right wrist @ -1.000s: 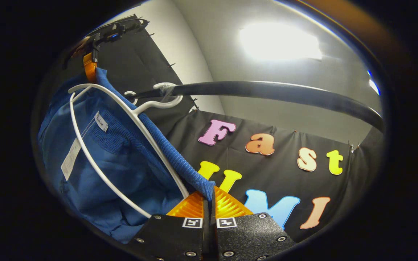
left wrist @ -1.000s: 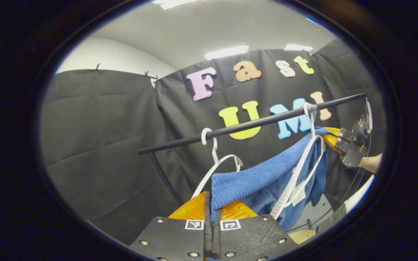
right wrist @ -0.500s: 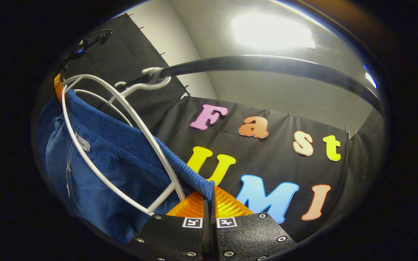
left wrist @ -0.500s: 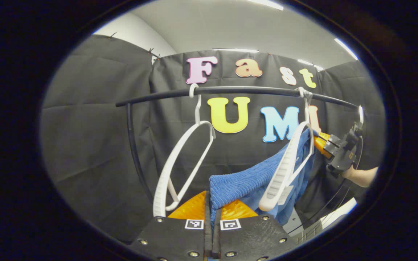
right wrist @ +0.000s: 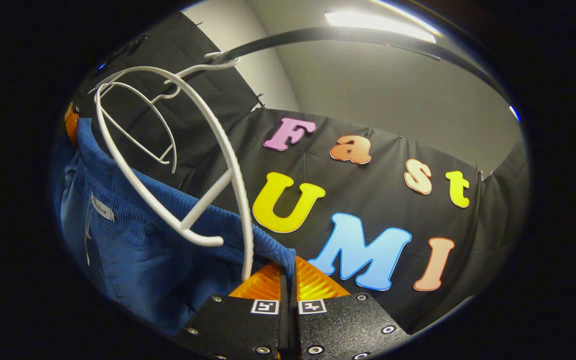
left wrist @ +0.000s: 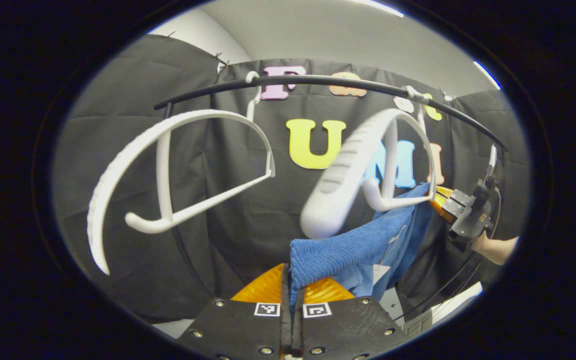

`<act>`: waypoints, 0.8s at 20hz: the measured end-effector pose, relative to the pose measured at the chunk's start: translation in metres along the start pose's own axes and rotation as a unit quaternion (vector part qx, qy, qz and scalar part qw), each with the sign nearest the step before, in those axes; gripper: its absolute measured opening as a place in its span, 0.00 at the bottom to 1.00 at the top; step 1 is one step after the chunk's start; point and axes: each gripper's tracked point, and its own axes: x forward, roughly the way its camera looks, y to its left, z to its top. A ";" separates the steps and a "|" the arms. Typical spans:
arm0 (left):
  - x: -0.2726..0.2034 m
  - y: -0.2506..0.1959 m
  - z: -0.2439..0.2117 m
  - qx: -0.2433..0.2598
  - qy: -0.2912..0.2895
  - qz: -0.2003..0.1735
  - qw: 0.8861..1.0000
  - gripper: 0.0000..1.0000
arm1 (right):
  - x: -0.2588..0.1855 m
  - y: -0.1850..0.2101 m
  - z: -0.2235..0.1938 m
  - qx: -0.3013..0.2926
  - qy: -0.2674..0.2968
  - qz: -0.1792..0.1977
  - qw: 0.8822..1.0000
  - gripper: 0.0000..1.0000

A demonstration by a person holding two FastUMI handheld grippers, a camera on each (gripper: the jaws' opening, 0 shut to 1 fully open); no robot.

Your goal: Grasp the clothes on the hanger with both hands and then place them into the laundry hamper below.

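Left gripper view: my left gripper (left wrist: 292, 292) pinches the blue clothes (left wrist: 338, 252); their waistband runs toward two o'clock to my right gripper (left wrist: 440, 200), also clamped on it, just under the hanger (left wrist: 348, 170). I judge both hold equally.

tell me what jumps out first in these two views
A blue ribbed garment stretches between both grippers, its near edge pinched in the left gripper low in the left gripper view and its far edge in the right gripper. Above it, two white plastic hangers hang from a black rail.
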 end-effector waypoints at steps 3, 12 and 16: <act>-0.023 -0.012 -0.014 0.005 0.009 0.013 1.000 0.07 | -0.025 0.002 -0.014 0.041 0.032 0.002 0.999 0.00; -0.111 -0.058 -0.037 -0.015 0.023 0.010 1.000 0.01 | -0.129 0.003 -0.028 0.199 0.147 -0.031 0.968 0.00; -0.118 -0.066 -0.029 -0.054 0.011 -0.025 0.998 0.02 | -0.170 0.003 -0.021 0.248 0.193 -0.066 0.947 0.00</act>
